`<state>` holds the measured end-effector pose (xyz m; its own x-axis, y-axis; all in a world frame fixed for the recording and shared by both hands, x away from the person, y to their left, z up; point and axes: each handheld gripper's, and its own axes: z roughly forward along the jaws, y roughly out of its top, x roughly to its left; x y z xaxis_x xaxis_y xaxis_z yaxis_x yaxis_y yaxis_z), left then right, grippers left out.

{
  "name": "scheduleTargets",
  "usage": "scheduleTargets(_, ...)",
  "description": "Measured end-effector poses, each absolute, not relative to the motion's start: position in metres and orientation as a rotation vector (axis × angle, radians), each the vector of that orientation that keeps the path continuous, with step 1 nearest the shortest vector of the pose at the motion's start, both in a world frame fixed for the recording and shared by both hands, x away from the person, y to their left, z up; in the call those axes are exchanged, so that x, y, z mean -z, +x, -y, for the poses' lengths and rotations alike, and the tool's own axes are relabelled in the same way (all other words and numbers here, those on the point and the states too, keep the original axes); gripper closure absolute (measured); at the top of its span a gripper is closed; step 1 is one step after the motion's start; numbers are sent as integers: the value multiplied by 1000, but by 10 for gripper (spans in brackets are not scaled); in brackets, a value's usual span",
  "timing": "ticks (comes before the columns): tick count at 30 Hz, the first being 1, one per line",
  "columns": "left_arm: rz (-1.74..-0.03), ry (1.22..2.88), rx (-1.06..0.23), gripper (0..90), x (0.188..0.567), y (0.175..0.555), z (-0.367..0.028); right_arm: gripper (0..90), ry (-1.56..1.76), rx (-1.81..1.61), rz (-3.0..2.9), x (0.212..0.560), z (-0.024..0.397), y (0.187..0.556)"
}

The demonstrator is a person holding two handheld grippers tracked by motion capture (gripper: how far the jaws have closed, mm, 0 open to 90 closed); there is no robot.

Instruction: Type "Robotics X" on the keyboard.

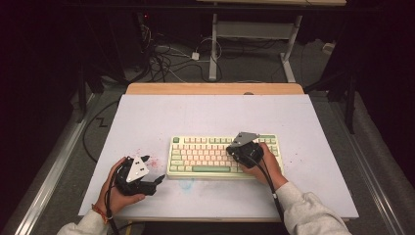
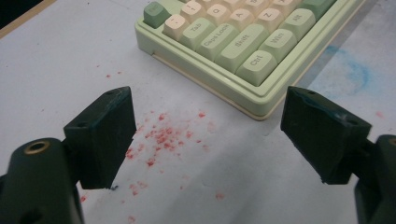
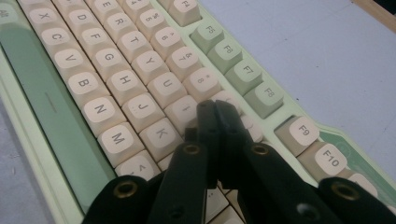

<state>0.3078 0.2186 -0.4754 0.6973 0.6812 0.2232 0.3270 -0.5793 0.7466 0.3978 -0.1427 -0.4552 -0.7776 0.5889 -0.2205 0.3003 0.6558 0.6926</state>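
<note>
The keyboard [image 1: 205,156] is a compact pale-green board with cream letter keys and green modifier, function and space keys. It lies flat on the desk, square to its front edge, in the near middle. Its left front corner [image 2: 261,105] sits just beside scattered red specks.

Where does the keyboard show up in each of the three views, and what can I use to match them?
High view: the keyboard lies mid-table, its right end under the right gripper.
Left gripper view: its left-hand corner is at top centre, beyond the open jaws.
Right gripper view: its keys run across the frame behind the shut jaws.
Shared landmark: the green space bar; the left gripper view stops short of it.
</note>
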Motion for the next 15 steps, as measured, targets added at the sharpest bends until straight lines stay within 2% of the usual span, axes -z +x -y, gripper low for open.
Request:
scheduleTargets(5, -779, 2183, -646, 197, 475, 309, -220, 877, 705, -984, -2412, 446, 148, 395)
scheduleTargets(15, -755, 2209, -650, 197, 476, 309, -218, 690, 692, -1100, -2272, 421, 169, 375)
